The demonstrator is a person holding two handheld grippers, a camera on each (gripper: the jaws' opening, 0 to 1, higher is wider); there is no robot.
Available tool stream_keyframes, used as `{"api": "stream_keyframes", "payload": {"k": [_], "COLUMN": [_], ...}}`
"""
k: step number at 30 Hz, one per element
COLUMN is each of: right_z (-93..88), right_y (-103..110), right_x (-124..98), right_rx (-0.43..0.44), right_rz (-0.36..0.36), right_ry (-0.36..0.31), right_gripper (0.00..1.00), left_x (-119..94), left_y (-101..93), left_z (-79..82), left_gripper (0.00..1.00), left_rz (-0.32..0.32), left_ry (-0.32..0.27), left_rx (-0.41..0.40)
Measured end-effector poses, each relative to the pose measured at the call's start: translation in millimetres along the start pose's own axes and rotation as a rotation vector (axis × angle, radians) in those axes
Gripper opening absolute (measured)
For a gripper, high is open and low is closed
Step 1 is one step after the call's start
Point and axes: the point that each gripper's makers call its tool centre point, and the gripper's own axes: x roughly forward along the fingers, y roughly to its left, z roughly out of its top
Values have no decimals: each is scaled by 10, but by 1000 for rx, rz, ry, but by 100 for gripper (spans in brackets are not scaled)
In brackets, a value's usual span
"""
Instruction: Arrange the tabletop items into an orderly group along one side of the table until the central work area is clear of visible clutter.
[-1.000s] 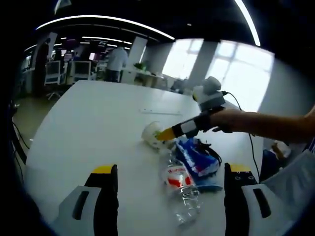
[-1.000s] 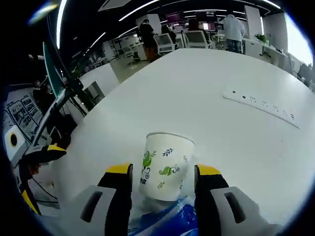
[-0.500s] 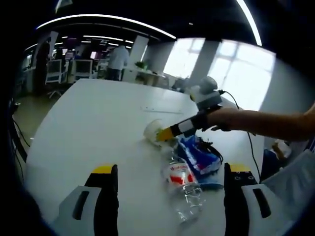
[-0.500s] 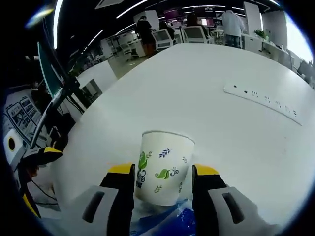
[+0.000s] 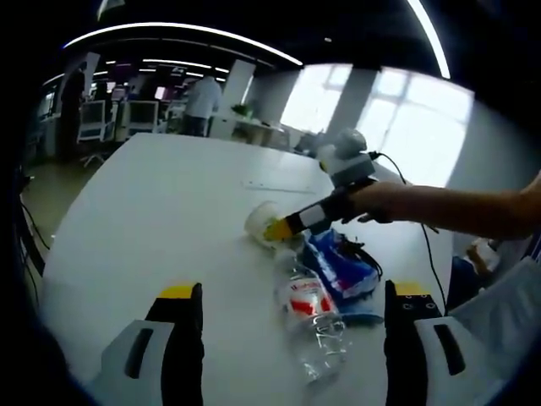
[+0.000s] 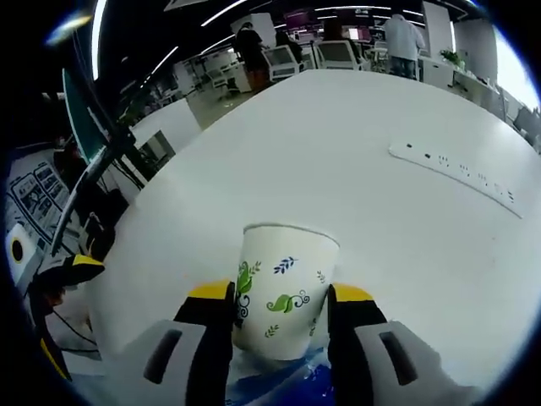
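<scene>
White paper cup with green leaves is sitting clamped in the right gripper, needing gentle pressure, while the wide-open, empty left gripper is waiting.

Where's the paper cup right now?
In the right gripper view, the paper cup stands between the right gripper jaws, just beyond the blue bag.

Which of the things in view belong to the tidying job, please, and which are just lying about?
Part of the job:
paper cup, between the right claw's jaws
plastic bottle
blue packet
black cable
left claw, open

Just there:
white table
socket strip
office chairs
</scene>
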Motion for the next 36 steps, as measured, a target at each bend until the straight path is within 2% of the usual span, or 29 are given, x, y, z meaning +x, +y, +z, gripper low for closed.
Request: {"api": "stream_keyframes", "payload": {"k": [15, 23, 25, 29, 36], "right_z": [2, 0, 34, 90, 46], "right_y": [18, 61, 42, 38, 128], "right_x": [20, -58, -78, -127, -290], "right_rx": [-7, -7, -2, -9, -26], "right_rz": [2, -2, -3, 6, 15], "right_ry": [4, -30, -45, -74, -115], "right_gripper": [38, 38, 38, 38, 38], "left_x": [15, 43, 62, 106, 283], "left_y": [8, 39, 46, 90, 137], "left_z": [8, 52, 103, 181, 406], "left_gripper": [85, 82, 81, 80, 77], "left_rz": [2, 5, -3, 3, -12], "left_ry": [-3, -15, -35, -51, -96], "left_rx": [-13, -23, -60, -67, -107]}}
